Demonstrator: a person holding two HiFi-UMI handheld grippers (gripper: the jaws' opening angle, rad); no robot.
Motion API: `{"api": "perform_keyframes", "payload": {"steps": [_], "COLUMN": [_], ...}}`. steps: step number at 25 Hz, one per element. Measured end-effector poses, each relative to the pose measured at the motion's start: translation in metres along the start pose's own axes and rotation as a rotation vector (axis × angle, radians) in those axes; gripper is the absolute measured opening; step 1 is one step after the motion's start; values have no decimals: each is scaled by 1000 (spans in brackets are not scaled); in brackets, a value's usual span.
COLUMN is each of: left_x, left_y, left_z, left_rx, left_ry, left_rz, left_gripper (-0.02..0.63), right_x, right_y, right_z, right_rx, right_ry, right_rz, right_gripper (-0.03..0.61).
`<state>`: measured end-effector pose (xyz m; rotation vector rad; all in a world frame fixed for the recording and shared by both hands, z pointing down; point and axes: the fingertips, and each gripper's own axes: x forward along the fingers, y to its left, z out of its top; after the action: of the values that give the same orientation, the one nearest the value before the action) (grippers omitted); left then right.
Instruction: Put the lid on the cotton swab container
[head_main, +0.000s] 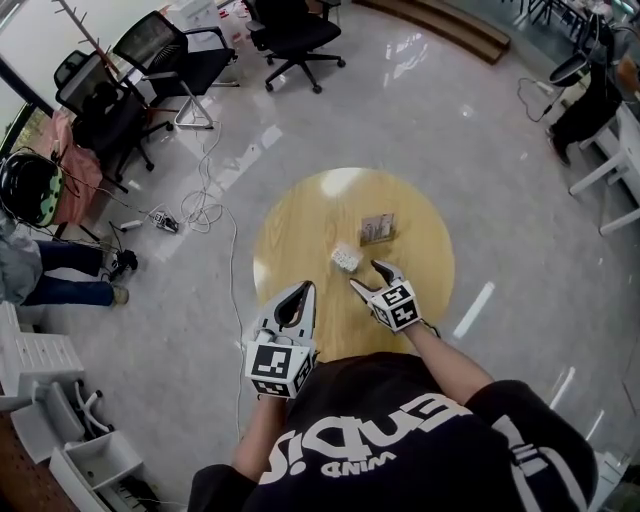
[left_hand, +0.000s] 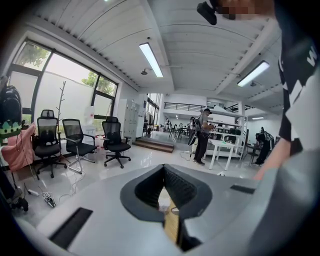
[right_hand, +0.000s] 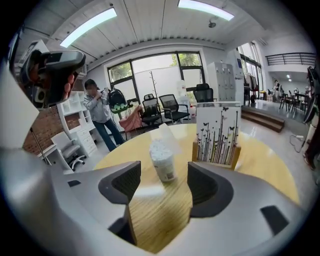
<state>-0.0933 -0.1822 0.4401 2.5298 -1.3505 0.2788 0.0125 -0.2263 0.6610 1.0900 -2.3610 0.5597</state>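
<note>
- While the lid is not yet on, the cotton swab container (head_main: 346, 258) stands upright near the middle of the table (head_main: 300, 225), so the whole job looks still to do.
- White swabs fill it to the brim. A pale flap (right_hand: 164, 131) rising behind it is probably the lid.
- The right gripper (head_main: 365, 274) hangs just short of the container, jaws wide apart and empty.
- The left gripper (head_main: 305, 288) is pinched together on nothing, off to the side.
- A printed box (head_main: 378, 228) sits just beyond the container, and its contents are hidden.

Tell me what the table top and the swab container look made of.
Table top: wood or wood veneer, pale, satin finish; grain lines run across it.
Swab container: probably clear plastic, smooth; white swabs seem to show through its wall.
</note>
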Motion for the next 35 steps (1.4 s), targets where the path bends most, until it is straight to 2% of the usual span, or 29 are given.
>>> {"api": "perform_keyframes", "payload": {"steps": [14,29,35], "left_x": [11,22,26], "left_y": [19,36,42], "left_z": [-9,-18,-19], "left_rx": [-18,-31,-33], "left_ry": [50,77,87], "left_rz": [19,17,16], "left_gripper": [9,9,9], "right_x": [56,74,78], "right_y": [-2,4,5], "right_z": [-14,-4,-1], "right_rx": [-62,-45,-54], "right_ry": [121,94,88], "right_rz": [45,56,51], "right_gripper": [270,270,247]}}
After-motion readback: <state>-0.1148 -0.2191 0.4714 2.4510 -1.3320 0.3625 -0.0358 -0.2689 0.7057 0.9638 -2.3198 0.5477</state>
